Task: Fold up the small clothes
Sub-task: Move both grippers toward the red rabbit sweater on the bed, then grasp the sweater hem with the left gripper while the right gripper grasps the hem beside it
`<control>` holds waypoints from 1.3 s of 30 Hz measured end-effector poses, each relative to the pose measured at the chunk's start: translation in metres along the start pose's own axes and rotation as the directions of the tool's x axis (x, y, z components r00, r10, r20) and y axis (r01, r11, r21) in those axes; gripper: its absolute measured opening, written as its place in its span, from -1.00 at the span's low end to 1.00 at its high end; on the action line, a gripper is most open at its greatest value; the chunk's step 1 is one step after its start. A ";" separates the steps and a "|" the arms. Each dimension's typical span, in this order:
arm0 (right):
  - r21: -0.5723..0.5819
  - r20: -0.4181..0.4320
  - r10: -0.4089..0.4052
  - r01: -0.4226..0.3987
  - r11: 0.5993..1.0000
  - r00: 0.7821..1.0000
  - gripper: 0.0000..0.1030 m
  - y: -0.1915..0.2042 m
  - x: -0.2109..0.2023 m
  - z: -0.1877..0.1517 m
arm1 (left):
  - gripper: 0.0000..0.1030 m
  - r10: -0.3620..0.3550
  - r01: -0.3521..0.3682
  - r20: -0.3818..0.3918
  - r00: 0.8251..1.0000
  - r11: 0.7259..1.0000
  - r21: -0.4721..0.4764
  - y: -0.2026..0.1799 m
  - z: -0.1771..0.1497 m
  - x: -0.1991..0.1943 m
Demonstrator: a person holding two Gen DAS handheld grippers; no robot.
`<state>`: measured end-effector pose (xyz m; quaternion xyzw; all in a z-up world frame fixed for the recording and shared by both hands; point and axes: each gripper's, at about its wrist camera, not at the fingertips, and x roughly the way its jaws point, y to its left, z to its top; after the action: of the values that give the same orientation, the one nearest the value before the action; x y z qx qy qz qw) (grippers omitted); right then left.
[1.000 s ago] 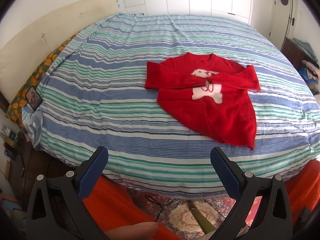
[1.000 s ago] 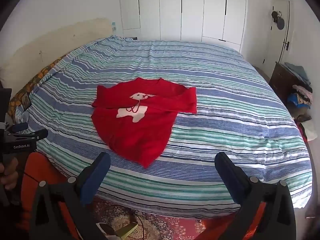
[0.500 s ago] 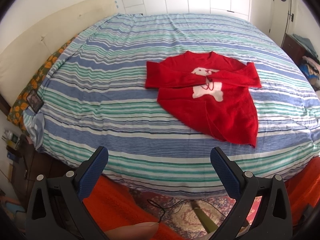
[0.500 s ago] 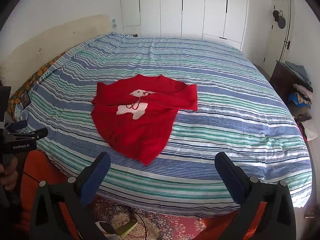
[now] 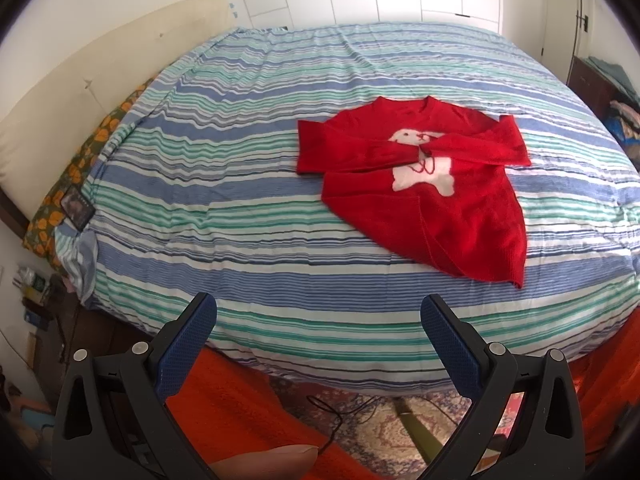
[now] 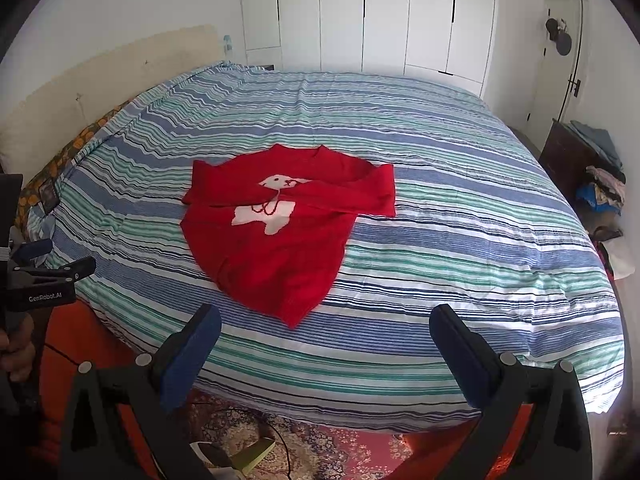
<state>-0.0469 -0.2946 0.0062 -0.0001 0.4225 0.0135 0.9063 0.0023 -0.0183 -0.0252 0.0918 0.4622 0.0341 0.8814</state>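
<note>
A small red sweater [image 5: 432,184] with a white animal on the chest lies on the striped bed [image 5: 240,184]. Both sleeves are folded across its front and its hem points toward me. It also shows in the right wrist view [image 6: 280,232]. My left gripper [image 5: 318,316] is open and empty, held off the bed's near edge, left of the sweater. My right gripper [image 6: 325,326] is open and empty, just short of the sweater's hem. The left gripper also shows at the left edge of the right wrist view [image 6: 44,264].
The headboard [image 5: 80,92] and an orange-patterned pillow [image 5: 92,152] are on the left. White wardrobes [image 6: 360,20] stand behind the bed. A dark dresser with piled clothes [image 6: 592,172] stands at right. A patterned rug with a cable [image 5: 360,412] lies below the grippers.
Both grippers have drifted slightly toward the bed, so the sweater sits a little lower and larger in both views. The sweater has not moved. Both grippers stay open.
</note>
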 end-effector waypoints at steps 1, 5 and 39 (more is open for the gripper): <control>0.000 0.000 0.001 -0.001 1.000 1.000 0.99 0.000 0.000 0.000 | 0.98 0.002 -0.002 0.000 1.000 1.000 0.001 0.000 0.000 0.000; -0.002 -0.002 0.000 0.000 1.000 1.000 0.99 0.000 0.000 -0.001 | 0.98 0.008 -0.008 -0.003 1.000 1.000 0.005 -0.002 -0.001 0.001; 0.119 -0.112 0.007 0.007 0.993 0.994 0.99 -0.042 0.058 -0.039 | 0.17 -0.090 0.091 -0.365 0.927 0.996 -0.014 -0.110 0.075 0.258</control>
<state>-0.0387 -0.3352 -0.0638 0.0531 0.4729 -0.0117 0.8794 0.2081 -0.0985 -0.2138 0.0639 0.6217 0.0091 0.7806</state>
